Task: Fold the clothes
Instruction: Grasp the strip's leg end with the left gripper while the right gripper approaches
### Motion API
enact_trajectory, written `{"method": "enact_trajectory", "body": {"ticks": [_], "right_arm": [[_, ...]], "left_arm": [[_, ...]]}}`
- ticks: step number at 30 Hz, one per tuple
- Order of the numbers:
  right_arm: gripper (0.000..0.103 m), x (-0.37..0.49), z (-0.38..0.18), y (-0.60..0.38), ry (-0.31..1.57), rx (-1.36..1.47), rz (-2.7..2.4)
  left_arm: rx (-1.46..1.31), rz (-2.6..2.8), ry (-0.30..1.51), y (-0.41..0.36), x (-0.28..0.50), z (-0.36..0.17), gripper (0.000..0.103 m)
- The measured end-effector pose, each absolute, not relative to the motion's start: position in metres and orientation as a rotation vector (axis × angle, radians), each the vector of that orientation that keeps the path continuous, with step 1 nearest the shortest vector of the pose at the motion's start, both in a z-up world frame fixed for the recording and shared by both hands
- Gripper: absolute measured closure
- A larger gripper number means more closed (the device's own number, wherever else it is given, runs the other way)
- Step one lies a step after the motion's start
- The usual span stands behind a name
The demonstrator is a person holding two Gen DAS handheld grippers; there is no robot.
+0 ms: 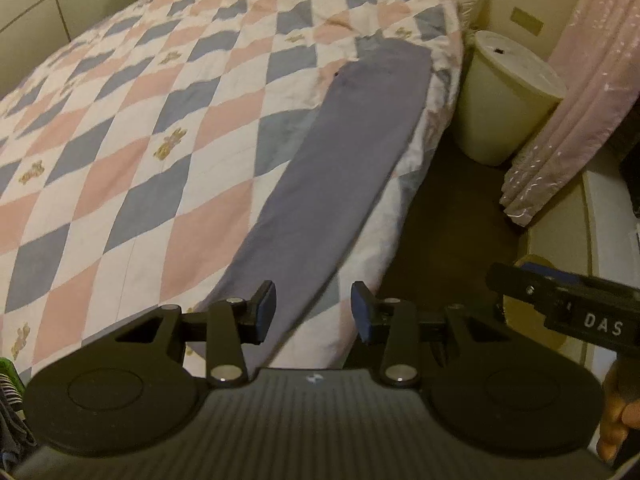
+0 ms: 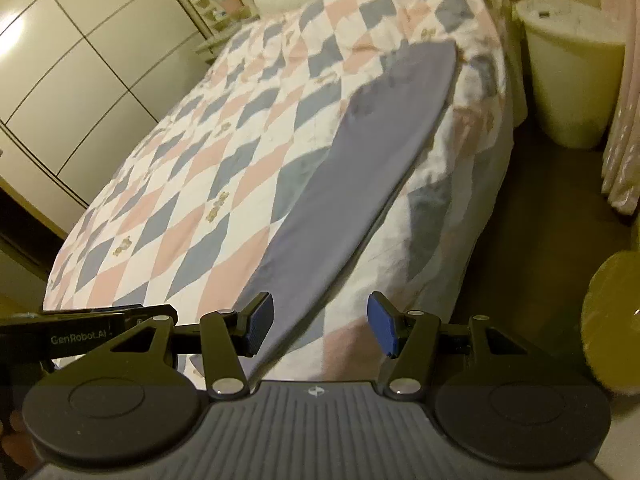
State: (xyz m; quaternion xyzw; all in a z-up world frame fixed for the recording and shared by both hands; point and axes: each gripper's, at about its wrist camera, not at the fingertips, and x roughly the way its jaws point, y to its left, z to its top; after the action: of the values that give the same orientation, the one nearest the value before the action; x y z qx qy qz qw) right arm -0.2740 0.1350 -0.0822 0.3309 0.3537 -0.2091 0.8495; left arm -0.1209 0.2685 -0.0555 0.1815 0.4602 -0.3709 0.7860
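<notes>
A long grey-purple garment lies flat along the right side of a bed, folded into a narrow strip; the right wrist view shows the same garment. My left gripper is open, hovering over the strip's near end with nothing between its blue pads. My right gripper is open too, above the near end of the garment at the bed's edge. The right gripper's body shows at the right in the left wrist view, and the left gripper's body at the left in the right wrist view.
The bed carries a pink, blue and white checked quilt. A cream round bin stands beside the bed on a dark floor, next to a pink curtain. White wardrobe doors line the far side. Bunched clothes lie at lower left.
</notes>
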Motion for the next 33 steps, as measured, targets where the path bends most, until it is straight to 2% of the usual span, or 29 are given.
{"method": "enact_trajectory", "body": {"ticks": [7, 14, 20, 23, 28, 33], "right_arm": [[0.048, -0.294, -0.063, 0.144, 0.702, 0.626, -0.433], [0.047, -0.290, -0.063, 0.156, 0.694, 0.636, -0.461], [0.047, -0.256, -0.109, 0.201, 0.787, 0.492, -0.425], [0.043, -0.237, -0.135, 0.227, 0.842, 0.400, -0.397], [0.041, -0.206, -0.179, 0.271, 0.928, 0.245, -0.349], [0.042, -0.174, -0.225, 0.317, 1.002, 0.067, -0.295]], "left_arm": [[0.372, -0.808, 0.958, 0.279, -0.136, -0.041, 0.061], [0.391, -0.869, 0.975, 0.293, -0.113, -0.052, 0.061], [0.352, -0.891, 1.119, 0.342, -0.046, -0.103, 0.062], [0.348, -0.896, 1.198, 0.362, -0.009, -0.135, 0.062], [0.341, -0.946, 1.312, 0.370, 0.038, -0.189, 0.062], [0.386, -1.028, 1.332, 0.363, 0.060, -0.233, 0.062]]}}
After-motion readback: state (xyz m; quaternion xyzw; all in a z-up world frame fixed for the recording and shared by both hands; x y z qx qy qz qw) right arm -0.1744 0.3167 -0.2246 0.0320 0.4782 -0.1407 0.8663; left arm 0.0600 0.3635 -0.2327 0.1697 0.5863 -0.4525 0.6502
